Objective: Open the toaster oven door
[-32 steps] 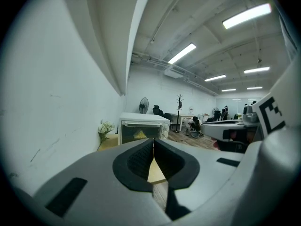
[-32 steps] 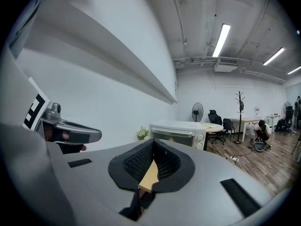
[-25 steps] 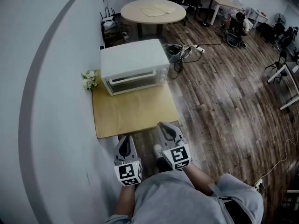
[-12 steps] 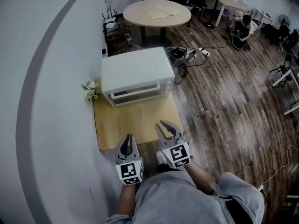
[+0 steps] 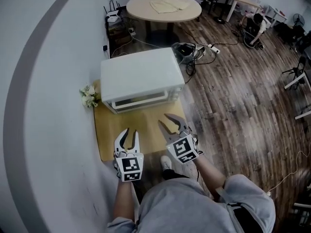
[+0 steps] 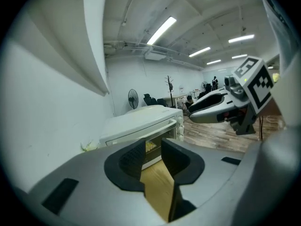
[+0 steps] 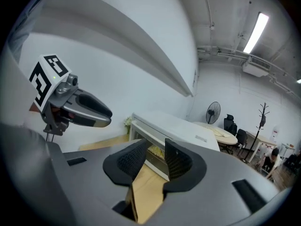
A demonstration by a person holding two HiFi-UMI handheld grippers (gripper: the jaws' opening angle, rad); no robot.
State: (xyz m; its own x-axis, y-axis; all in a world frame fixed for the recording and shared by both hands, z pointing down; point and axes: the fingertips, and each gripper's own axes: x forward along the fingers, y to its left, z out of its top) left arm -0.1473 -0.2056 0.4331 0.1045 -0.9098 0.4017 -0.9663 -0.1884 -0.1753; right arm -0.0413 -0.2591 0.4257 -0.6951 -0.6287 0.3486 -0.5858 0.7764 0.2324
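Note:
The white toaster oven (image 5: 141,79) stands at the back of a small wooden table (image 5: 133,125), its glass door shut, with a bar handle (image 5: 141,100) along the door's top. My left gripper (image 5: 128,135) hovers over the table's near left edge; its jaws are opening and nothing is between them. My right gripper (image 5: 169,122) floats over the near right part, open and empty, closer to the door. The oven (image 6: 141,126) fills the middle distance beyond the left gripper (image 6: 153,157). Ahead of the right gripper (image 7: 156,159) is the oven's (image 7: 174,128) front.
A white wall runs close along the left. A small bunch of flowers (image 5: 88,97) lies at the oven's left. Behind are a round table (image 5: 163,6) and cables with a power strip (image 5: 194,50) on the wooden floor. A seated person (image 5: 252,25) is far right.
Both grippers have moved forward over the table's near edge towards the oven. The left gripper's jaws were together before and now stand apart.

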